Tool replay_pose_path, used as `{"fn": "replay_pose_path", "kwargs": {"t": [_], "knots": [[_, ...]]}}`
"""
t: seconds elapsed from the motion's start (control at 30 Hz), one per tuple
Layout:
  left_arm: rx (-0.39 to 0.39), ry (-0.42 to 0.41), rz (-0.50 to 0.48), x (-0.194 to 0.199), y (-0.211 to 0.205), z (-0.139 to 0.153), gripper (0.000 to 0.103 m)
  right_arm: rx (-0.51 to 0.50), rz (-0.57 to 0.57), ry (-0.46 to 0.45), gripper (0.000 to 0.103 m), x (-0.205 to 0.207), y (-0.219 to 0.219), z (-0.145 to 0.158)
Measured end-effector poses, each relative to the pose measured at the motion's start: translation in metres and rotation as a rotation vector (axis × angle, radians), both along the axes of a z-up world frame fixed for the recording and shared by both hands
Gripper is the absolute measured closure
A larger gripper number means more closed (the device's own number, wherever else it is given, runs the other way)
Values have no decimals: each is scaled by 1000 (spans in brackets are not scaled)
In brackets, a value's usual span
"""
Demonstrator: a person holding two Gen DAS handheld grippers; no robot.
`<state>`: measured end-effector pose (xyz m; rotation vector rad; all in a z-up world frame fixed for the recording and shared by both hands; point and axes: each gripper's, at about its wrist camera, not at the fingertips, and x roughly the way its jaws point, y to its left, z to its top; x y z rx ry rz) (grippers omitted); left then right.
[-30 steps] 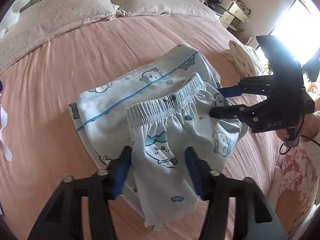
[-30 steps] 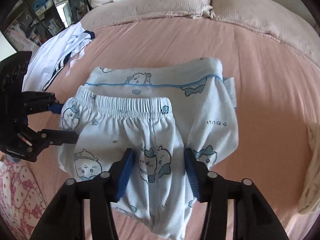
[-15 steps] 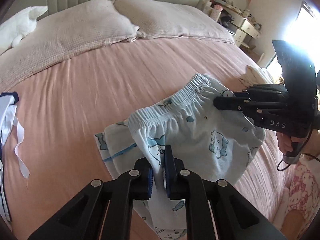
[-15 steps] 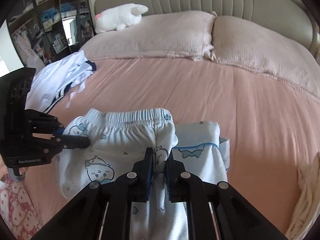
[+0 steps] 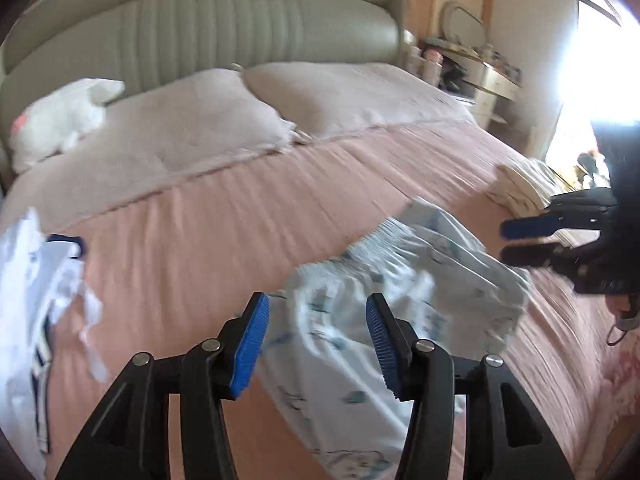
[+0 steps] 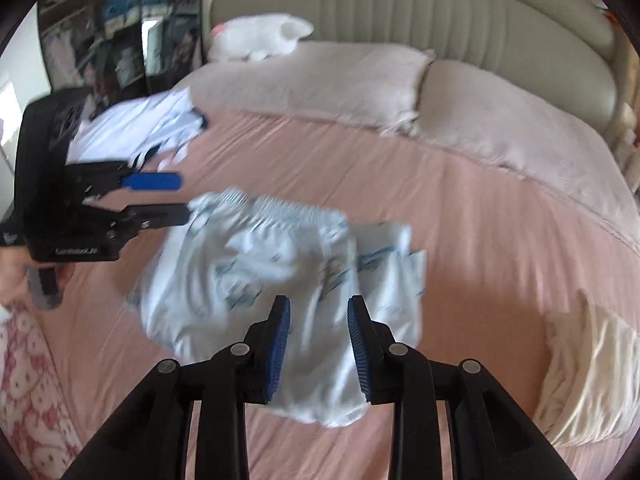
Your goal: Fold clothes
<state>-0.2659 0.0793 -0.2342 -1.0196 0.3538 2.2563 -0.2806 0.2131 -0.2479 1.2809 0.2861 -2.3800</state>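
Note:
Light blue cartoon-print pyjama shorts point(image 5: 420, 280) lie crumpled on the pink bedsheet point(image 5: 192, 248), waistband toward the pillows. In the right wrist view the shorts point(image 6: 260, 264) rest partly on a folded matching top point(image 6: 384, 248). My left gripper point(image 5: 315, 308) hovers over the shorts' near left part; its jaws are opening and its blue pads press on nothing. It appears from the side as left gripper point(image 6: 176, 196). My right gripper point(image 6: 319, 308) hangs over the near right part, jaws also opening, cloth below them but not pinched. It shows at the edge as right gripper point(image 5: 516, 240).
Two pale pillows point(image 5: 248, 120) and a white plush toy point(image 5: 60, 120) sit by the padded headboard point(image 6: 420, 8). A white and navy garment point(image 5: 36, 280) lies left of the shorts. A cream cloth pile point(image 6: 588, 364) lies on the right. A dresser point(image 5: 480, 72) stands beyond the bed.
Both grippers were shut on the shorts half a second ago; now both have let go and stand open. The shorts have dropped, crumpled, onto the bed. Both views have tilted up.

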Motion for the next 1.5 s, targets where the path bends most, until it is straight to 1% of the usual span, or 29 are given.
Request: {"fn": "replay_pose_path", "kwargs": {"t": [0.03,0.1,0.13,0.17,0.2,0.27,0.33,0.37,0.4,0.43,0.47,0.6,0.63,0.67,0.73,0.77,0.8,0.87,0.9,0.97,1.03,1.1,1.17,1.27,1.3,1.37,1.4,1.47,1.5], "knots": [[-50,9,-11,1,7,-9,55,40,25,-54,75,1,-9,-17],[-171,57,-5,3,15,-29,54,126,3,-98,80,-4,-6,-51],[-232,81,-2,4,19,-38,49,101,-42,-111,83,-9,7,-49],[-259,83,24,0,14,-37,42,71,-88,-124,86,-13,21,-46],[-262,77,56,-4,4,-31,40,42,-134,-136,87,-17,35,-43],[-249,83,106,-10,-18,-19,39,0,-220,-91,86,-17,59,-26],[-198,102,86,-5,-31,-10,40,-40,-306,-44,86,-17,83,-9],[-164,106,58,-2,-28,-6,40,-61,-348,-20,86,-17,94,0],[-128,108,28,1,-21,-2,40,-91,-337,-6,85,-18,91,5],[-92,110,-1,4,-14,2,40,-96,-317,6,82,-20,81,8],[-111,109,-11,2,-8,-1,40,-86,-283,12,82,-23,67,7],[-283,97,-19,-13,18,-25,39,5,-82,-120,83,-40,-1,-28],[-281,57,-7,-20,13,-26,39,96,-80,-135,86,-41,-11,-43],[-243,7,24,-26,-2,-23,39,90,-107,-116,87,-40,-9,-44],[-148,-32,71,-25,-31,-10,39,75,-185,-67,86,-35,-1,-36],[-105,-50,54,-20,-42,-3,39,97,-212,-19,86,-27,1,-26],[-92,-70,17,-11,-48,2,39,101,-190,27,82,-17,-2,-16],[-104,-116,-65,6,-55,6,39,91,-73,39,82,5,-14,-6],[-128,-143,-109,13,-55,3,39,99,-38,18,82,13,-18,-8],[-183,-155,-204,32,-53,-5,39,117,29,-26,82,29,-25,-12],[-236,-173,-265,46,-50,-20,39,143,48,-78,81,37,-23,-22],[-244,-207,-284,51,-45,-33,42,154,37,-97,81,40,-19,-29],[-206,-218,-296,54,-37,-38,56,141,28,-107,81,41,-15,-33],[-167,-216,-302,56,-25,-38,58,124,43,-86,78,40,-16,-38],[-160,-217,-296,55,-23,-38,61,122,43,-86,78,40,-15,-41],[-152,-224,-276,51,-21,-40,87,115,33,-89,78,38,-11,-45],[-139,-250,-266,48,-23,-41,88,110,23,-92,80,37,-7,-46],[-115,-311,-239,40,-27,-42,94,99,4,-98,90,34,0,-46],[-116,-337,-217,36,-30,-43,94,94,-6,-101,98,32,4,-47]]}}
